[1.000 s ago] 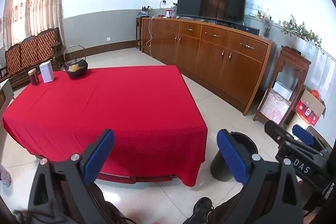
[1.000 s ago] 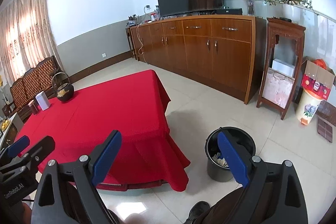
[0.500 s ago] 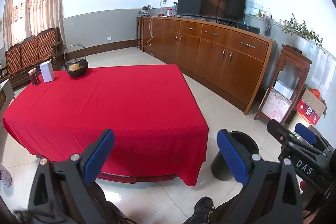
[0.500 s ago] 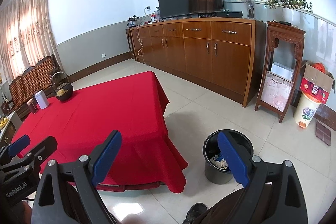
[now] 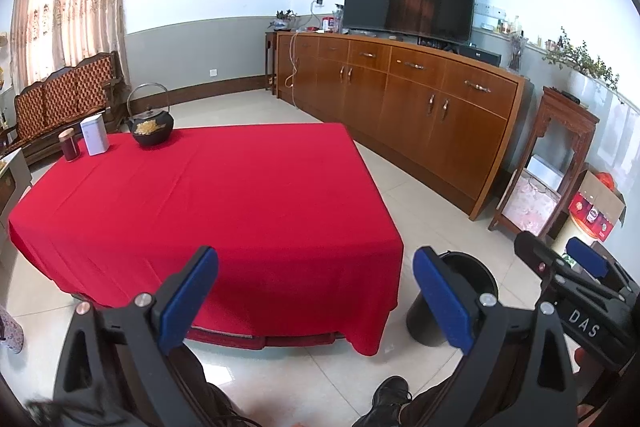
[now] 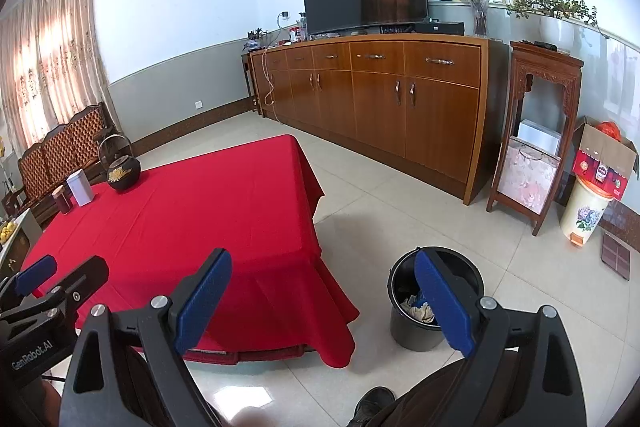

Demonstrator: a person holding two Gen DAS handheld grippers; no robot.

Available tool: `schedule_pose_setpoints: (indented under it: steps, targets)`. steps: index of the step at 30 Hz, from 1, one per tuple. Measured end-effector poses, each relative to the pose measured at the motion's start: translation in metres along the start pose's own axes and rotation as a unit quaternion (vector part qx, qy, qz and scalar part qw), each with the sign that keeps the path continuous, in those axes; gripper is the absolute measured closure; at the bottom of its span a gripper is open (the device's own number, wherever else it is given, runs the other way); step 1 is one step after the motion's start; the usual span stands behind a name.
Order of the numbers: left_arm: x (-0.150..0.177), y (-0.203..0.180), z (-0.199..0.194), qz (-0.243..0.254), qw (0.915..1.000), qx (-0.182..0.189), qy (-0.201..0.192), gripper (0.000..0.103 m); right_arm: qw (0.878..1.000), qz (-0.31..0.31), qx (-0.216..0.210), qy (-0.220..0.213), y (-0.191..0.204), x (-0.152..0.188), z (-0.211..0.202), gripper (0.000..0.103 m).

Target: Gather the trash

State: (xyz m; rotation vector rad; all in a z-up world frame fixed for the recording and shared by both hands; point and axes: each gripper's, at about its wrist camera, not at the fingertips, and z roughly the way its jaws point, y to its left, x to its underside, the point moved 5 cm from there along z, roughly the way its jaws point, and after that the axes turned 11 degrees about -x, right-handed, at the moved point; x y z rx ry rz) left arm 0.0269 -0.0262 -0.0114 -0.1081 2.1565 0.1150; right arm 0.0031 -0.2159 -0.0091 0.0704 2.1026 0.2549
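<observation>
Trash (image 6: 418, 309): crumpled scraps lying in the black bin (image 6: 472, 327) on the floor just beside the red-clothed table (image 5: 224, 195), evidently for easy dropping; left gripper (image 5: 316, 295) and right gripper (image 6: 324, 299) hovering apart and empty, nothing more appearing collectable.

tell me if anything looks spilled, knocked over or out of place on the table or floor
Nothing stands out. The teapot, white tin and dark jar stand upright at the far end of the red tablecloth. The crumpled trash sits inside the black bin, which is upright on the floor.
</observation>
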Motion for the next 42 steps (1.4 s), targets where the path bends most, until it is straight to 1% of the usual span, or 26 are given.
schedule_pose_setpoints:
  steps: [29,33,37,38,40,42]
  targets:
    - [0.003,0.000,0.001,0.005,1.0000,-0.001,-0.001,0.004,1.000,-0.003,-0.003,0.005,0.000,0.005,0.005,0.009]
    - [0.004,0.000,0.003,0.007,1.0000,0.003,0.003,0.004,1.000,-0.002,-0.004,0.007,0.000,0.006,0.006,0.009]
    - [0.004,-0.003,0.005,0.013,0.9998,0.015,0.002,0.004,1.000,-0.002,-0.003,0.008,-0.001,0.009,0.008,0.009]
    - [0.004,-0.004,0.003,0.013,0.9996,0.023,-0.004,0.004,1.000,-0.001,-0.003,0.008,0.000,0.009,0.008,0.009]
    - [0.003,-0.006,0.001,0.015,0.9994,0.029,-0.014,0.004,1.000,0.000,-0.004,0.008,-0.001,0.010,0.009,0.009]
    - [0.003,-0.008,0.000,0.019,0.9992,0.033,-0.012,0.004,1.000,0.000,-0.003,0.009,0.000,0.012,0.010,0.009]
